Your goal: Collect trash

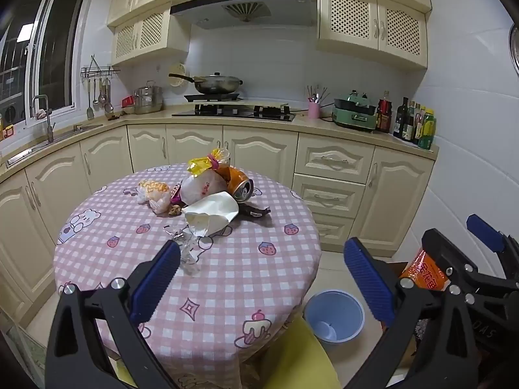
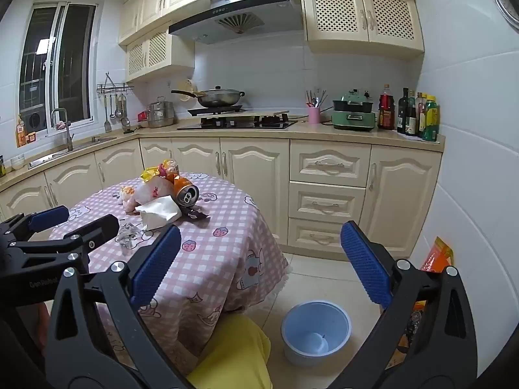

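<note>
A heap of trash lies on the round table with the pink checked cloth (image 1: 227, 278): a crushed orange can (image 1: 239, 185), a white paper bag (image 1: 212, 215), a yellow wrapper (image 1: 202, 163), a plastic bag with orange food (image 1: 154, 193), a dark wrapper (image 1: 256, 211) and crumpled clear plastic (image 1: 188, 248). The can (image 2: 185, 192) and paper bag (image 2: 160, 215) also show in the right wrist view. A pale blue bin (image 1: 334, 315) stands on the floor right of the table, also seen in the right wrist view (image 2: 316, 330). My left gripper (image 1: 262, 275) is open and empty above the table's near edge. My right gripper (image 2: 259, 262) is open and empty over the floor beside the table.
Cream kitchen cabinets and a counter with a hob, a wok (image 1: 215, 85), a green appliance (image 1: 353, 110) and bottles (image 1: 412, 123) run behind the table. An orange bag (image 1: 425, 272) stands on the floor at the right. Yellow clothing (image 2: 233, 353) is at the bottom.
</note>
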